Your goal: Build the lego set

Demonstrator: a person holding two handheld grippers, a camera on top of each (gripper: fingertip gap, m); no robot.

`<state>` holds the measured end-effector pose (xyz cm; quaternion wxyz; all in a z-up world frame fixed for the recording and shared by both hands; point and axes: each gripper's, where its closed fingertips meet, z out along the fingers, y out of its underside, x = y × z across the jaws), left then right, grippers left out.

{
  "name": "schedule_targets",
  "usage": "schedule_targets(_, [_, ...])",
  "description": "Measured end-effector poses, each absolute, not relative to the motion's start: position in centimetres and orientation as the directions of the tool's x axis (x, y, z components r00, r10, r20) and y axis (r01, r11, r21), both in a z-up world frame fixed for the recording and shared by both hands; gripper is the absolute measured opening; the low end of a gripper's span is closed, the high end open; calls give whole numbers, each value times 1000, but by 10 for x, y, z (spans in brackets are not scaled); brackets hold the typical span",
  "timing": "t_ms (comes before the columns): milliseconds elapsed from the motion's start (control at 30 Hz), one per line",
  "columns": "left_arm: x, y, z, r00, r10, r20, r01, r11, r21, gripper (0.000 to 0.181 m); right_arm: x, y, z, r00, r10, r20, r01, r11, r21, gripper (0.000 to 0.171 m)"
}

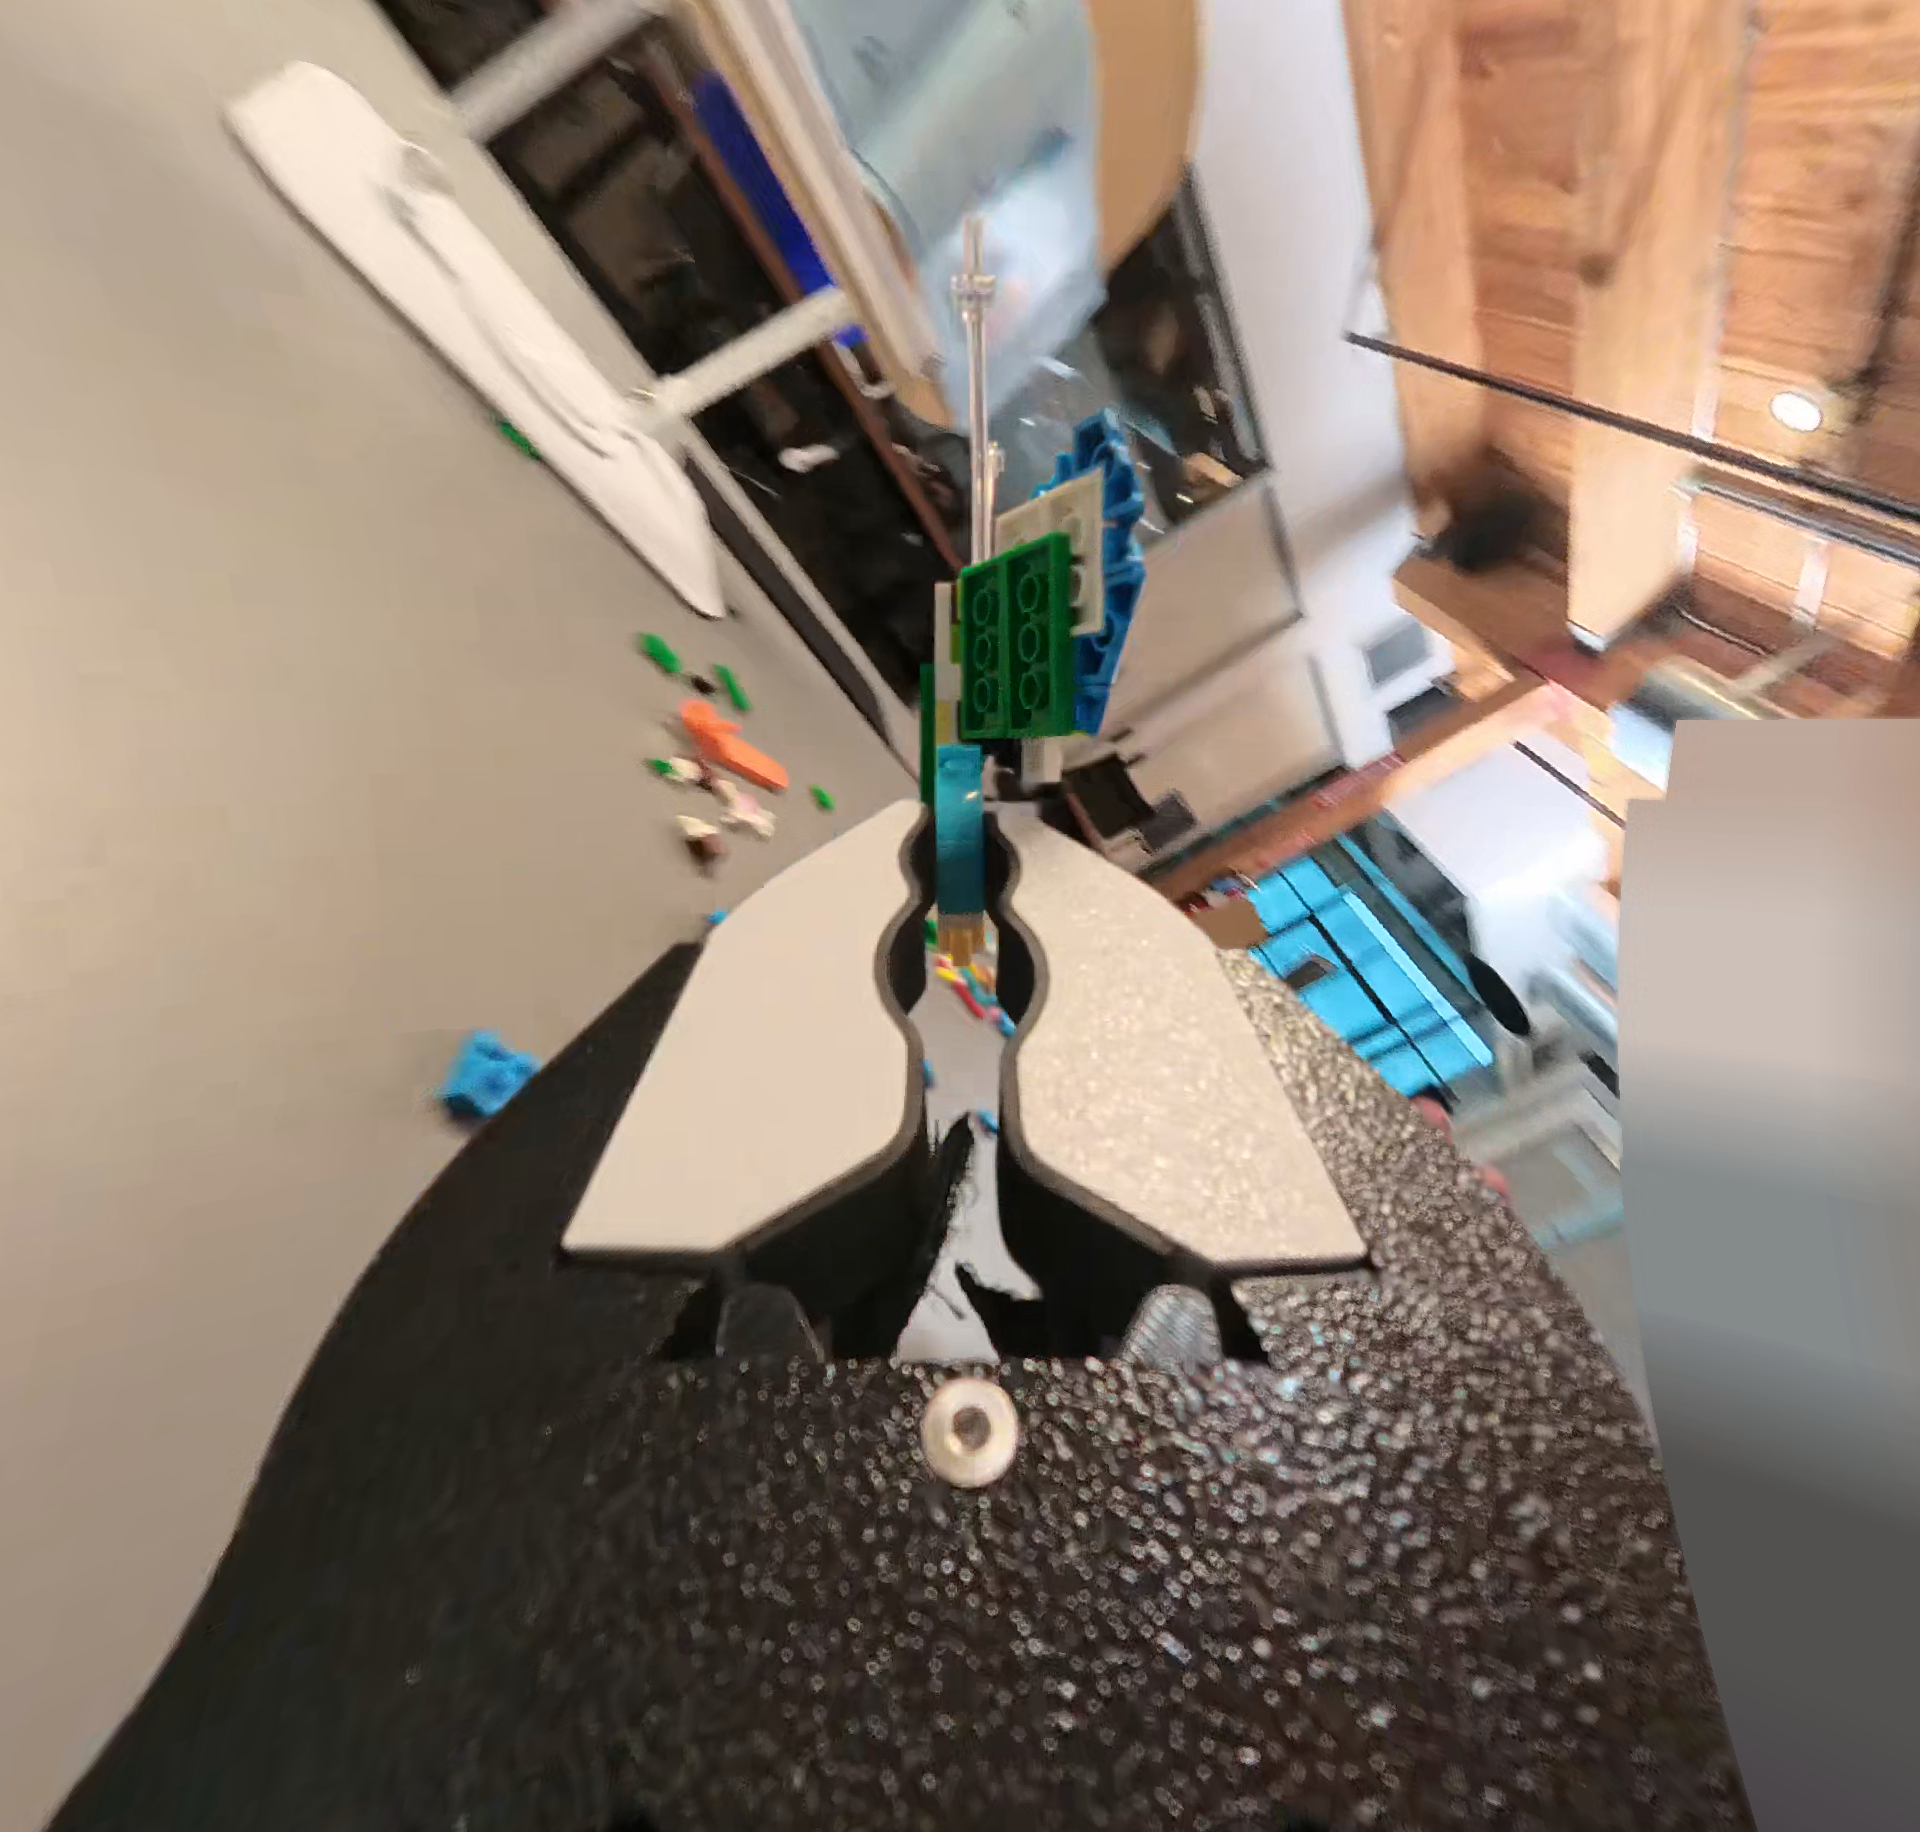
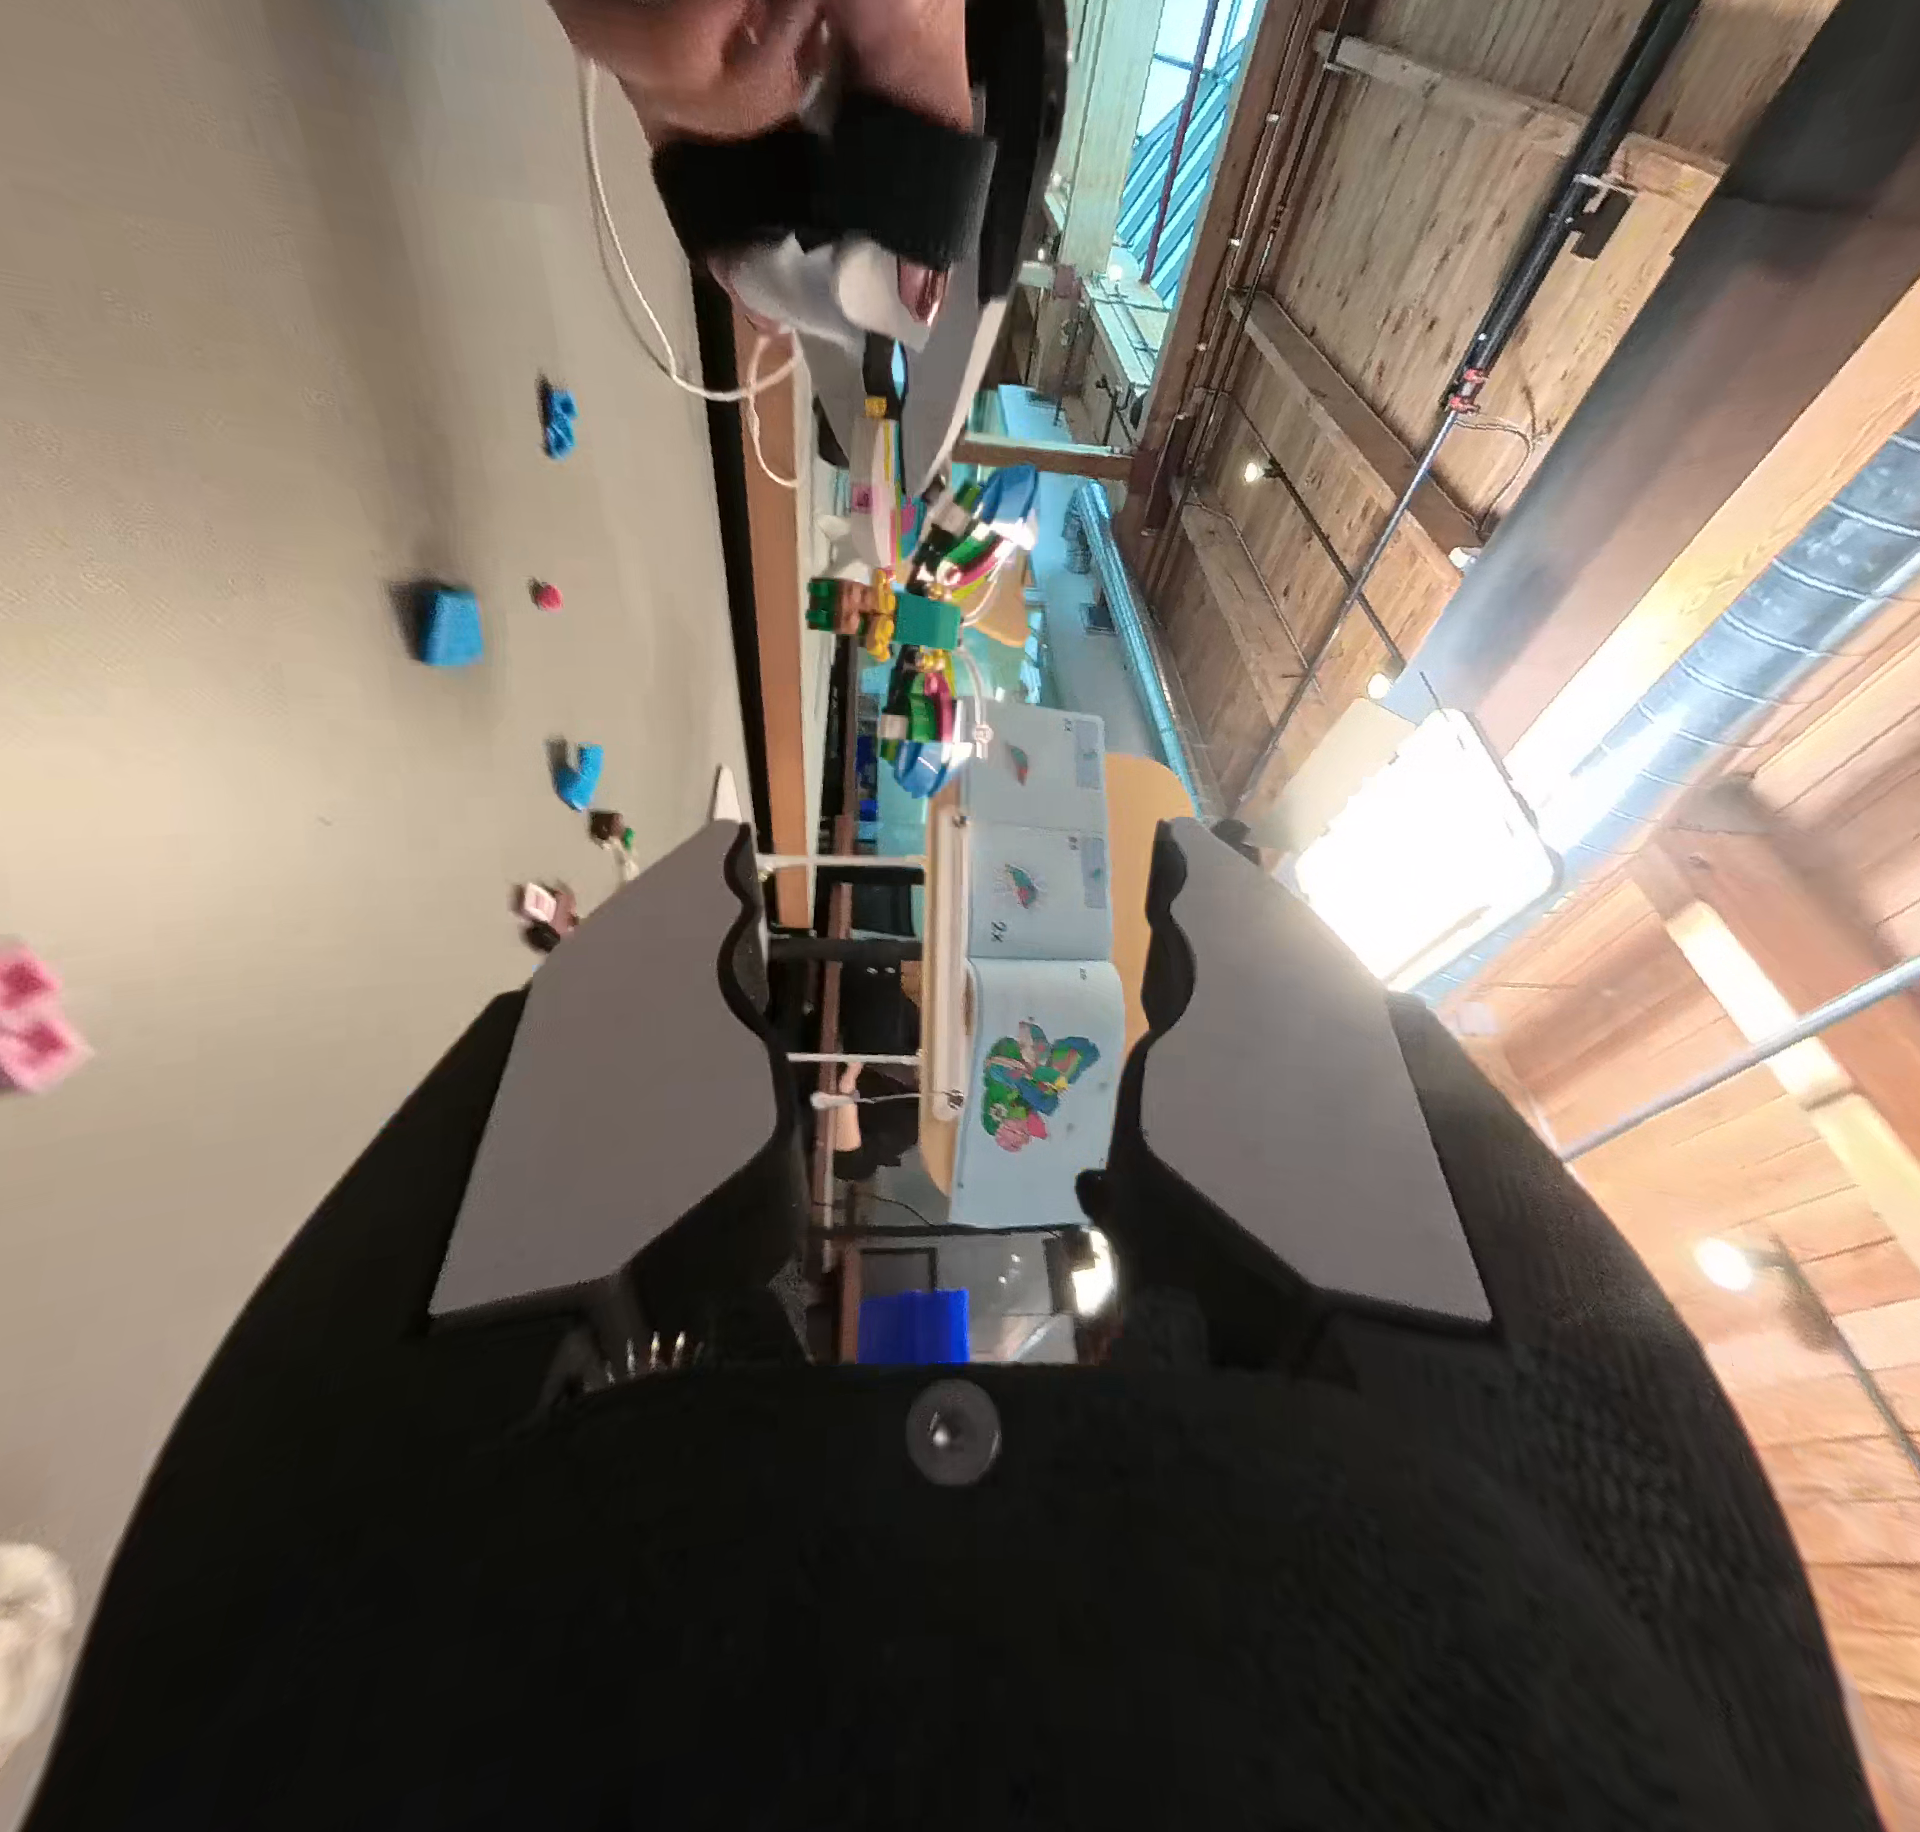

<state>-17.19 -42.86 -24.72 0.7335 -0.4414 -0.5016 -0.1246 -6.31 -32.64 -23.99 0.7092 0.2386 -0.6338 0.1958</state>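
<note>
Left gripper (image 1: 961,852) rolled steeply sideways, lifted off the grey worktop (image 1: 260,639), clamped on a teal piece at the base of the lego model (image 1: 1023,639); green plate, blue frill and clear rod jutting beyond the fingertips. Right gripper (image 2: 951,847) likewise rolled sideways, fingers spread wide with nothing between, aimed past the worktop's far edge at an open instruction booklet (image 2: 1044,993). Loose bricks (image 1: 717,754) scattered on the worktop.

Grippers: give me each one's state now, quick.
Left gripper: shut on the lego model, held up off the table.
Right gripper: open, holding nothing.
</note>
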Motion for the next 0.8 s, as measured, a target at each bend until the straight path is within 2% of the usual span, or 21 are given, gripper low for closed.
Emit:
schedule_targets(200, [-218, -462, -286, 227, 332, 915, 627, 669, -399, 8, -45, -343, -262, 28, 98, 995, -629, 775, -59, 67])
schedule_targets(300, [-234, -471, -307, 121, 354, 927, 636, 690, -346, 8, -36, -347, -268, 30, 89, 996, -658, 752, -47, 66])
schedule_targets(400, [-242, -476, -315, 53, 303, 952, 629, 730, -267, 8, -28, -349, -274, -5, 114, 993, -681, 728, -87, 64])
schedule_targets(533, [-246, -483, -323, -25, 378, 925, 601, 746, -288, 9, -24, -351, -275, 13, 116, 993, -698, 713, -74, 60])
schedule_targets(633, [-244, -482, -326, -90, 371, 924, 594, 765, -249, 10, -25, -350, -274, -20, 154, 988, -698, 705, -124, 59])
schedule_targets(667, [-243, -479, -324, -99, 358, 928, 595, 769, -234, 16, -26, -350, -274, -35, 169, 985, -695, 704, -145, 59])
schedule_targets(700, [-242, -478, -322, -110, 355, 928, 589, 776, -227, 31, -27, -348, -274, -50, 181, 982, -691, 704, -165, 58])
schedule_targets(800, [-235, -480, -320, -137, 409, 902, 559, 784, -270, 59, -32, -344, -274, -90, 219, 972, -673, 706, -222, 58])
